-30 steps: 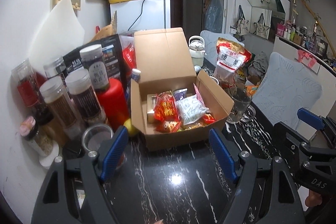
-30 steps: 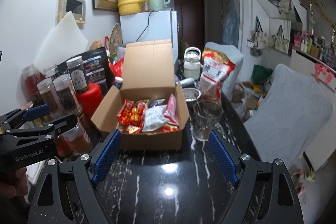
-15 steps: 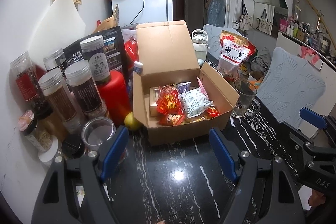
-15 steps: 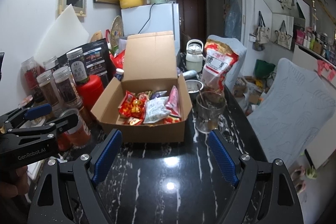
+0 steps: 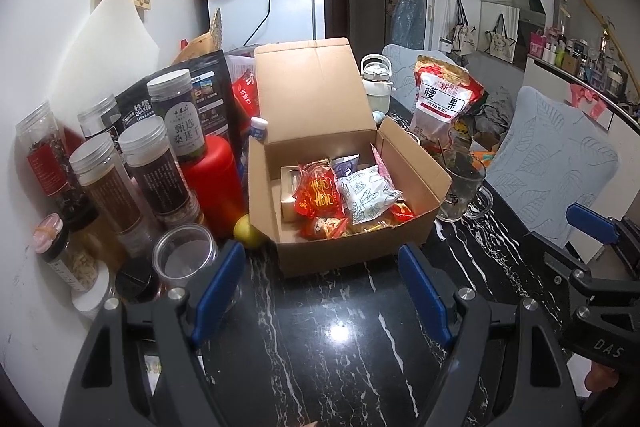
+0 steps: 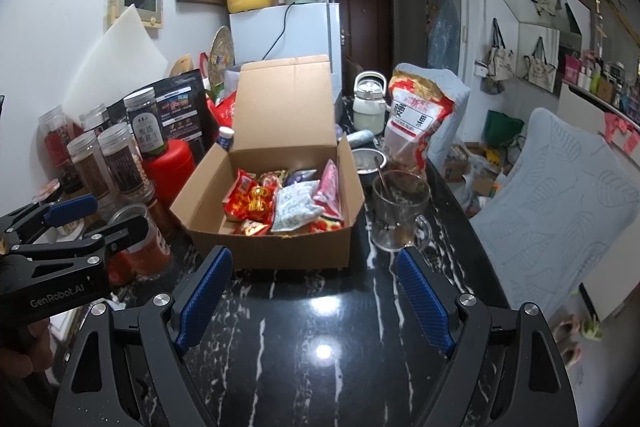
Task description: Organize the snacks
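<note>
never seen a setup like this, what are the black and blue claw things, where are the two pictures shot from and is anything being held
No robot here: a person holds a hand tool in each hand, each with two blue-padded fingers and a fisheye camera looking along them.

One picture comes from the left gripper, the other from the right gripper. Each also catches its neighbour at the picture's edge.

Both stand open above a black marble table, holding nothing.

On the table sits an open cardboard box filled with snack packets, among them a red packet and a white packet. Left of it stand lidded jars and a red canister. To its right is a glass mug with a spoon in it, and behind that a cashew bag.
</note>
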